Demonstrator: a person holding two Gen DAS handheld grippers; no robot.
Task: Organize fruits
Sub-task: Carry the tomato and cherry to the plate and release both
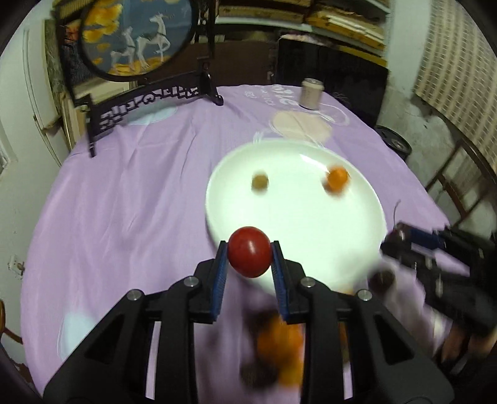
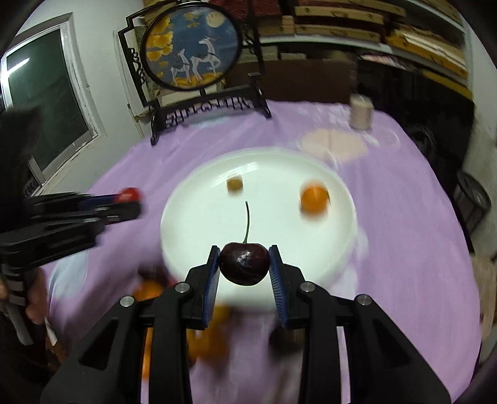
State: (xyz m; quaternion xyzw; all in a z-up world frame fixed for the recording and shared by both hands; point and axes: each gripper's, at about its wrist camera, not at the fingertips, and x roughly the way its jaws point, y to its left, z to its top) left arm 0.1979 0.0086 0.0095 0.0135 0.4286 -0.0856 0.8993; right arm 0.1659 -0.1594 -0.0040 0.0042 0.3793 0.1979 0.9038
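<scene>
Left wrist: left claw [image 1: 250, 253] grips red tomato [image 1: 249, 251]; right claw [image 2: 244, 262] clamps cherry [image 2: 244, 264].

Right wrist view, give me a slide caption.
Right hand-held gripper shut on a dark cherry above a white plate holding two small fruits.

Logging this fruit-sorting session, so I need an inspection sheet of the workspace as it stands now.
Surface: purple tablecloth, no spills seen.
Job's things: white plate holds an orange fruit and a small brownish fruit; more fruit lies blurred on the cloth near the plate's front edge.
Clutter: beige canister, round deer-picture stand.
Grippers: left gripper shut on a red tomato; right gripper shut on a dark cherry.
Cables: nothing seen.
Surroundings: window, stacked shelves.
</scene>
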